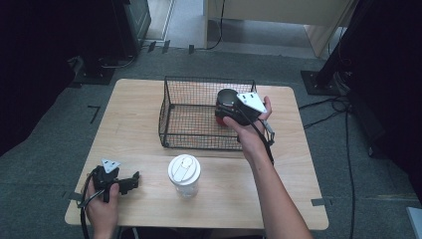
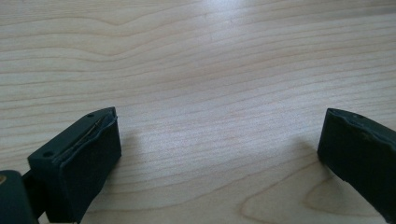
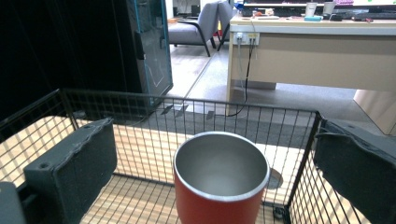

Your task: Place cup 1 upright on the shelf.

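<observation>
Judged as the placing step: red cup [image 3: 219,179] set upright in the wire basket [image 1: 171,112], at its right near corner, lidded clear cup [image 1: 184,175] waiting outside on the table [image 1: 278,189]. Right gripper [image 3: 219,172] seen with jaws spread wide, flanking the red cup but touching neither side; cup centred between them, rim open, steel inside bare. In the high view, right gripper [image 1: 239,110] poised over that same basket corner. Next move, probably: straight withdrawal up and back, without snagging the mesh or tipping the cup. Left gripper [image 2: 219,154] parked low over bare wood, jaws likewise wide, nothing between; the same left gripper [image 1: 118,180] well apart from the lidded cup.
</observation>
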`<action>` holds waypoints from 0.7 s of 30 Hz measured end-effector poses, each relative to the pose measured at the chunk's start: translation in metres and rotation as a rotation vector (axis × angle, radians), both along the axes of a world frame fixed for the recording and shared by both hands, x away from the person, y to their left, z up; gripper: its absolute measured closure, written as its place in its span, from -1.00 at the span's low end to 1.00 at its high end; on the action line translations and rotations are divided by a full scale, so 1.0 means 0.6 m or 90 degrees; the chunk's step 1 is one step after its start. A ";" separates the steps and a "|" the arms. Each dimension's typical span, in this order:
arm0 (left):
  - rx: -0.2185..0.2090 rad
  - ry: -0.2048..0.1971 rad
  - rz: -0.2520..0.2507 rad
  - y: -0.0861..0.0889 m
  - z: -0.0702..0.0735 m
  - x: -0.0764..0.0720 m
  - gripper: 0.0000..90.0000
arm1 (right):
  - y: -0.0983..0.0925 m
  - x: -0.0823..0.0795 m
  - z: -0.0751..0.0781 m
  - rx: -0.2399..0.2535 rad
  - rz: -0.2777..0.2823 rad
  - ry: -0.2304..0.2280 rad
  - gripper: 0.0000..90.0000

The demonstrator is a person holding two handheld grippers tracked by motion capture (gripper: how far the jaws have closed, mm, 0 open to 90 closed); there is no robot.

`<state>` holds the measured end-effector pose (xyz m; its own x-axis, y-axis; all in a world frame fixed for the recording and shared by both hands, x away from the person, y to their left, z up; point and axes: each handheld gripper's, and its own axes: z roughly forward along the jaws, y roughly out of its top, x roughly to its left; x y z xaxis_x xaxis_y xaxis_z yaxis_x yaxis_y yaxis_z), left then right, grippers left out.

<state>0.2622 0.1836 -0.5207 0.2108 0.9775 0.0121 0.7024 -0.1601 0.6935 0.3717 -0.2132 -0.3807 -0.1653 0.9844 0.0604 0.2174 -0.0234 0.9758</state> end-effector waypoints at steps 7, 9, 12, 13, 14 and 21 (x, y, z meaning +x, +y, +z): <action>-0.001 0.000 0.001 0.000 0.000 0.000 -1.00 | -0.014 -0.040 -0.008 0.005 0.033 -0.006 -1.00; -0.001 0.001 0.001 0.000 0.000 0.000 -1.00 | -0.020 -0.053 -0.010 0.010 0.042 -0.006 -1.00; -0.001 0.000 0.001 0.000 0.000 0.000 -1.00 | -0.024 -0.071 -0.016 0.007 0.051 -0.007 -1.00; -0.001 0.001 0.001 0.000 0.000 0.000 -1.00 | -0.025 -0.080 -0.019 0.006 0.056 -0.005 -1.00; -0.001 0.001 0.001 0.000 0.000 0.000 -1.00 | -0.025 -0.087 -0.022 0.006 0.060 -0.004 -1.00; 0.000 0.002 0.000 0.000 0.000 0.000 -1.00 | -0.016 -0.135 -0.046 -0.021 0.085 -0.004 -1.00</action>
